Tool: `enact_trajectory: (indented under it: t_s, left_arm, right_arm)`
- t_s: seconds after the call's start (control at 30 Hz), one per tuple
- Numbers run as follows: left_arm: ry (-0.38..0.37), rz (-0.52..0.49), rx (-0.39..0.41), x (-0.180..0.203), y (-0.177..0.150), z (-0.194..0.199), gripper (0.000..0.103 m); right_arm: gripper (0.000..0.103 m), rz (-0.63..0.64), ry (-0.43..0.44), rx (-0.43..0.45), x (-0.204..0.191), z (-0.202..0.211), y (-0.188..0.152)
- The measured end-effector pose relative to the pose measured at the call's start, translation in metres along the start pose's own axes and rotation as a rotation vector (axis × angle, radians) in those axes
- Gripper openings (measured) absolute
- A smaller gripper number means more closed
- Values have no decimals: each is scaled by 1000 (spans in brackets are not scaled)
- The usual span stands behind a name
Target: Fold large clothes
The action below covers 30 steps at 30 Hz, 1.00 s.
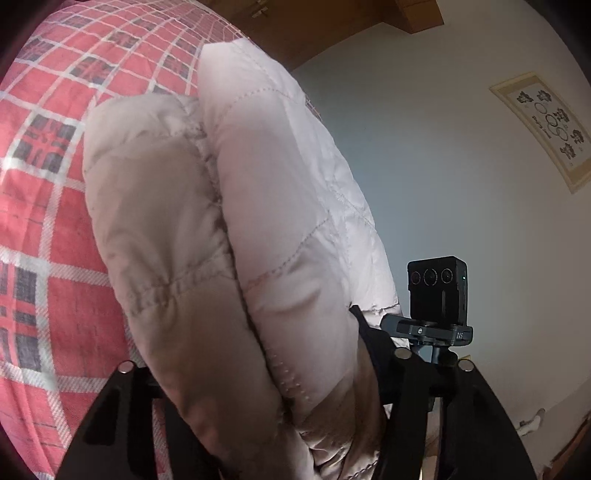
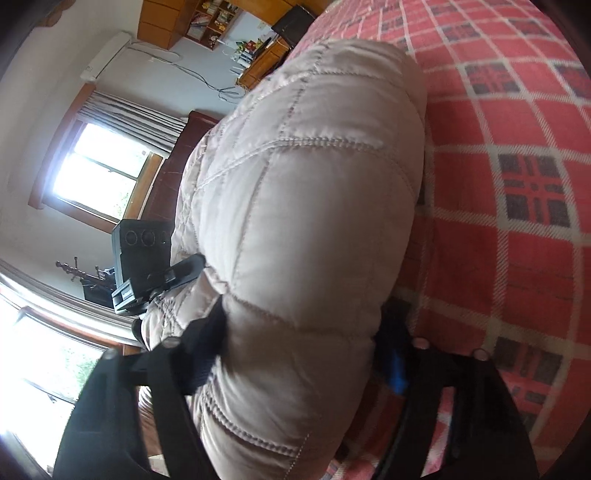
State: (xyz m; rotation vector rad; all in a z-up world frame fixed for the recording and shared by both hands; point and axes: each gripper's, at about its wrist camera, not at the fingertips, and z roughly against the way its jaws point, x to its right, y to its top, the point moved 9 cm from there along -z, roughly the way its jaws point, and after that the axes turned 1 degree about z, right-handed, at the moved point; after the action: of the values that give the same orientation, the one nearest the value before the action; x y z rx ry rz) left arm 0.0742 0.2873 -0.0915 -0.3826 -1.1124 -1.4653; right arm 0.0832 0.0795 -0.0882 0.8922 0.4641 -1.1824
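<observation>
A puffy, pale pink quilted jacket (image 1: 229,221) is bunched up and fills the middle of both views. In the left wrist view my left gripper (image 1: 266,391) is shut on a thick fold of it, one black finger (image 1: 122,406) on each side of the padding. The right wrist view shows my right gripper (image 2: 299,350) clamped on another bulge of the jacket (image 2: 306,206), its fingers (image 2: 203,350) pressing into the fabric. Each view catches the other gripper's black camera block (image 1: 437,288) (image 2: 142,240) just behind the jacket, so the two grippers are close together.
A red plaid bed cover (image 1: 48,184) (image 2: 517,166) lies under and beside the jacket. A pale wall with a framed picture (image 1: 546,129) is to the right in the left wrist view. The right wrist view shows a bright window (image 2: 96,173), curtains and wooden cabinets (image 2: 162,22).
</observation>
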Motion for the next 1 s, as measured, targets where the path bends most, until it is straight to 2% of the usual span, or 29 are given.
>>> enact_trajectory:
  t_s: [0.1, 0.27, 0.4, 0.5, 0.57, 0.63, 0.7, 0.8, 0.9, 1.0]
  left_arm:
    - [-5, -31, 16, 20, 8, -1, 44]
    - [-46, -109, 20, 66, 37, -27, 43]
    - [-73, -158, 21, 94, 60, -65, 43]
    - [-57, -185, 23, 95, 74, -96, 44]
    - [-30, -188, 4, 86, 76, -118, 45]
    - [-14, -137, -36, 66, 73, -136, 48]
    - [-34, -126, -40, 59, 65, -143, 49]
    - [-32, -139, -36, 59, 59, -142, 52]
    - [-1, -124, -41, 58, 66, -145, 58]
    - [29, -95, -34, 57, 61, -127, 62]
  right_arm:
    - [56, 41, -37, 46, -5, 18, 7]
    - [56, 54, -72, 144, 2, 70, 26]
    - [56, 61, -125, 216, 27, 110, 47]
    - [56, 54, -157, 233, 62, 125, 60]
    - [57, 37, -177, 220, 80, 116, 61]
    - [59, -20, -187, 183, 105, 98, 59]
    - [63, -53, -150, 181, 120, 90, 51]
    - [64, -31, -153, 192, 125, 90, 50]
    - [75, -46, -155, 180, 125, 91, 54]
    - [79, -59, -155, 182, 121, 98, 51]
